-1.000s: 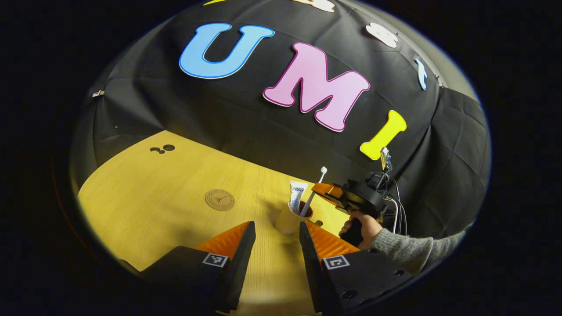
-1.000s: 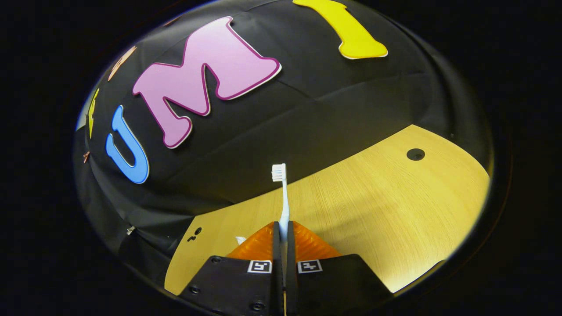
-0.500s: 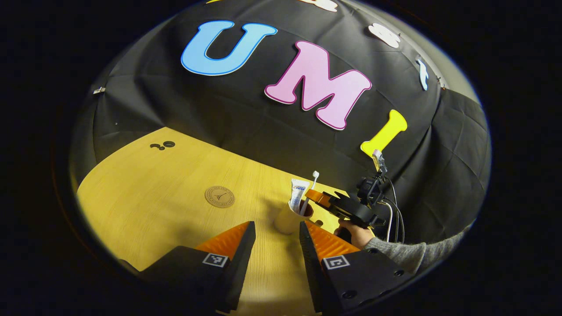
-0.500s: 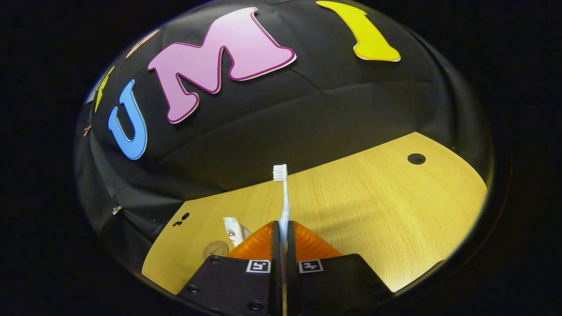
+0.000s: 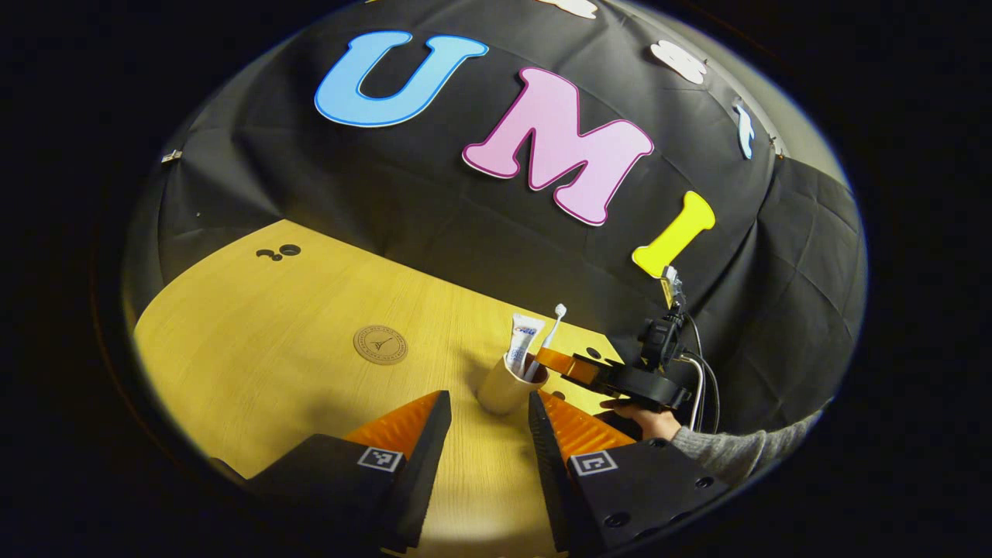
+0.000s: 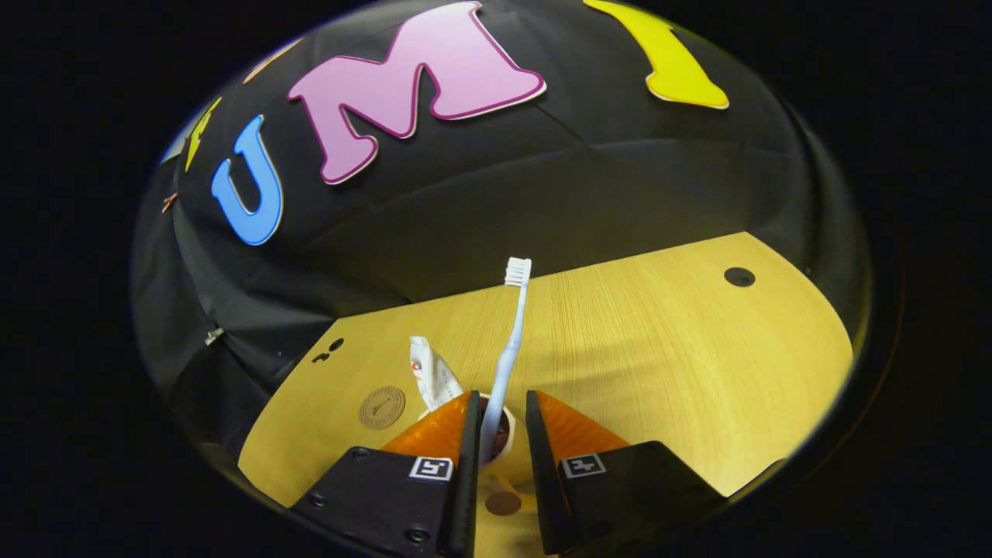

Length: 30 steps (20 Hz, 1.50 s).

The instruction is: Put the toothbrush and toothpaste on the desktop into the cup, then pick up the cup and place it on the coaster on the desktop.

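A beige cup stands on the wooden desk, with the white toothpaste tube and the white toothbrush upright inside it. My left gripper is open just short of the cup, which sits ahead between the fingers. My right gripper hovers at the cup's right side. In the right gripper view that gripper is open above the cup, and the toothbrush leans free between its fingers beside the toothpaste. The round brown coaster lies left of the cup.
A hand in a grey sleeve holds the right gripper. Cable holes sit in the desk at the far left and far right. The black cloth wall rises behind the desk. The coaster has bare wood around it.
The right gripper lowered the toothbrush into the cup and opened, letting it go. The brush now leans in the cup. The left gripper barely moved.
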Available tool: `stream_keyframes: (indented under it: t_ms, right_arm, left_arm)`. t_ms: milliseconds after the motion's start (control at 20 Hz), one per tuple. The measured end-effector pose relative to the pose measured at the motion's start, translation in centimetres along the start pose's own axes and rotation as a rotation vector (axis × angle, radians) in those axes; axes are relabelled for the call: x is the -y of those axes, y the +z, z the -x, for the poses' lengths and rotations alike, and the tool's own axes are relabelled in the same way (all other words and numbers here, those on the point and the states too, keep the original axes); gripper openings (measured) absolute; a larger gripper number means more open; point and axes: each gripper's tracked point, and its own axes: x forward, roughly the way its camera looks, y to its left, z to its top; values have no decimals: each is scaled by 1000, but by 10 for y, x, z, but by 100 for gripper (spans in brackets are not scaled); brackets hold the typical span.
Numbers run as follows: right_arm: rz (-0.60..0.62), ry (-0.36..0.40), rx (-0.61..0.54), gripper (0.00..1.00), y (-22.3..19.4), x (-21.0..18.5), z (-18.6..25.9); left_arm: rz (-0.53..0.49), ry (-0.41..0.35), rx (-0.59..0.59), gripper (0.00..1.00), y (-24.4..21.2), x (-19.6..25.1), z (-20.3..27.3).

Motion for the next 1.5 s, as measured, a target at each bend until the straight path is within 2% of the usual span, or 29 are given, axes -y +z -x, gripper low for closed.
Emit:
stream_keyframes:
  t_ms: [50,100,150,200,250,300,350,400,450,500,650,700,750,800,1150,1200,1250,1500]
  right_arm:
    - [10,18,-8,29,2,-2,8]
    - [25,29,-18,47,4,-2,16]
    - [48,31,-36,49,3,1,22]
    - [74,33,-56,49,3,4,29]
    - [96,30,-78,49,3,7,35]
    - [117,29,-95,39,4,9,40]
    - [140,25,-114,49,4,10,44]
    - [164,29,-133,39,5,11,48]
    - [191,31,-157,50,4,11,50]
    - [215,33,-189,52,3,11,52]
    - [242,45,-303,54,-6,10,59]
    - [262,48,-336,49,-9,10,59]
    - [285,54,-375,51,-15,10,62]
    - [308,56,-426,61,-21,11,65]
    - [421,13,-613,66,-56,19,59]
    - [428,14,-637,73,-61,19,58]
    - [435,13,-670,67,-70,19,55]
    - [485,-18,-729,67,-88,21,30]
  left_arm:
    - [1,-3,-1,64,-2,0,0]
    - [2,-7,0,64,-2,-1,-2]
    - [5,-7,1,64,-4,-2,-1]
    - [13,-10,4,73,-3,-4,-1]
    - [22,-11,7,64,-4,-4,-1]
    - [29,-11,12,64,-3,-6,0]
    - [35,-9,14,73,-4,-9,0]
    - [41,-5,15,64,-5,-11,1]
    - [47,-3,15,73,-7,-14,0]
    - [52,0,16,64,-7,-15,0]
    - [52,10,16,64,-11,-20,-1]
    - [53,13,16,64,-11,-20,-2]
    - [56,13,15,64,-13,-20,-1]
    - [59,15,15,64,-13,-21,-1]
    - [63,33,13,64,-18,-24,1]
    - [62,35,11,64,-18,-25,2]
    - [61,37,10,64,-20,-26,3]
    - [51,55,4,64,-23,-31,9]
